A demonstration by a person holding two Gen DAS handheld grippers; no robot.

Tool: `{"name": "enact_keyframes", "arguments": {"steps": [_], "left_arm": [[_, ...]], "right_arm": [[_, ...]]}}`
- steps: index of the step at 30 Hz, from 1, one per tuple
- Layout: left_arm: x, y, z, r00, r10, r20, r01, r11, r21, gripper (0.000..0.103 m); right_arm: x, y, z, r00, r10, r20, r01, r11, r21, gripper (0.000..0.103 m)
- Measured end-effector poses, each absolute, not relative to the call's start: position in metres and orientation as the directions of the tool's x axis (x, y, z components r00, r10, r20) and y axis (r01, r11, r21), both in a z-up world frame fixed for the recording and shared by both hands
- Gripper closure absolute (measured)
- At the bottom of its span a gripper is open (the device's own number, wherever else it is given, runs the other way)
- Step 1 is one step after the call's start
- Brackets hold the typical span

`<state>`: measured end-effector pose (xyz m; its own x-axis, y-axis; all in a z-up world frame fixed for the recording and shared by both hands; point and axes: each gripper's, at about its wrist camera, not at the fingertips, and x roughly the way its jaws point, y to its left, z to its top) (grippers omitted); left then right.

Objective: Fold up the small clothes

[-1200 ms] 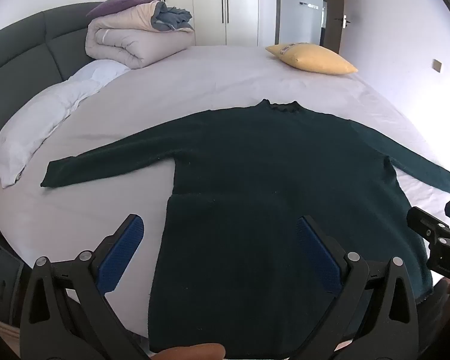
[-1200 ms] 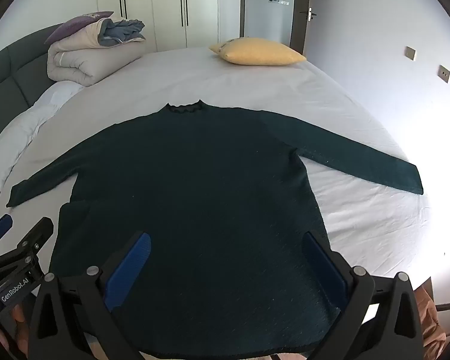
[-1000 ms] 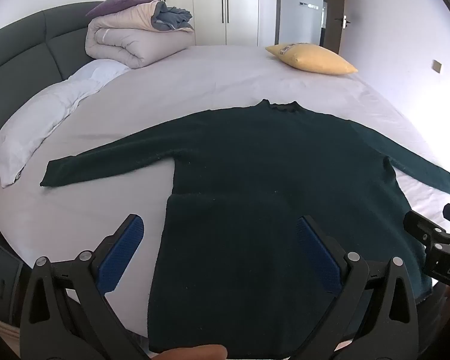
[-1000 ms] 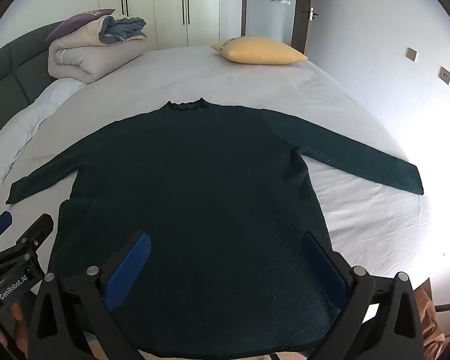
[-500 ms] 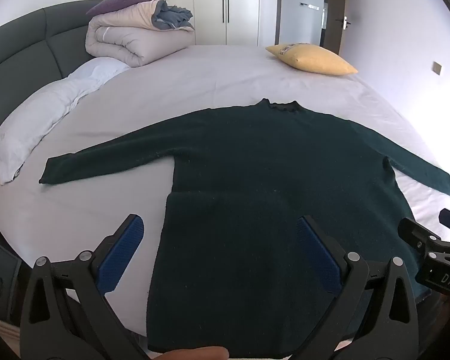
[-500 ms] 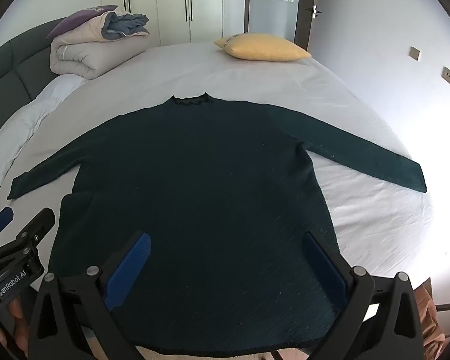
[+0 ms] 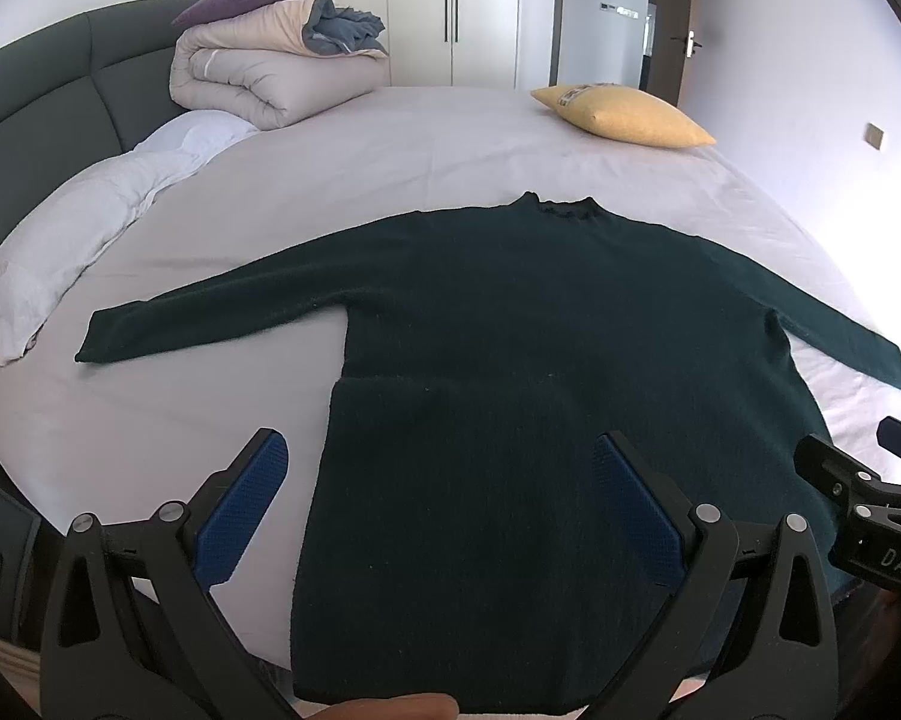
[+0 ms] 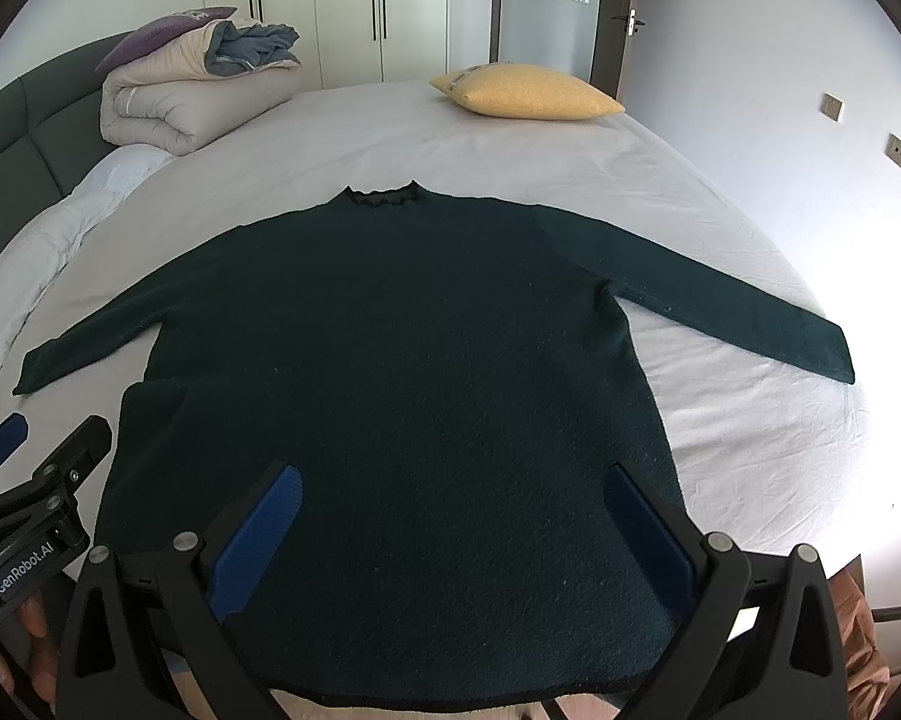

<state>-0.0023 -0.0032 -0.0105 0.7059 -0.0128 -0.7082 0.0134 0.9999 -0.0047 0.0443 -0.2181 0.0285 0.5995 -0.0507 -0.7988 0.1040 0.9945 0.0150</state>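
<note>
A dark green long-sleeved sweater lies flat on the bed, collar away from me, both sleeves spread out to the sides, hem at the near edge. My left gripper hovers open above the hem's left part, nothing between its blue pads. My right gripper hangs open over the hem's right part, also holding nothing. Each gripper shows at the edge of the other's view: the right one at far right, the left one at far left.
The white-sheeted bed has a folded duvet stack and a white pillow at the left by the dark headboard, and a yellow cushion at the far end. Wardrobes and a door stand behind.
Both grippers have drifted slightly back and lower toward the hem; the sweater has not moved and both stay open.
</note>
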Motion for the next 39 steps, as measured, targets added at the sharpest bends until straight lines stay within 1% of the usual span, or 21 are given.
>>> {"name": "enact_keyframes", "arguments": {"steps": [39], "left_arm": [[-0.004,-0.0053,-0.014,0.704,-0.018,-0.71,0.016,1.0,-0.01,0.0]], "right_arm": [[0.0385,-0.2145,0.0247,0.594,-0.052,-0.803,0.103,0.995,0.012,0.0]]}}
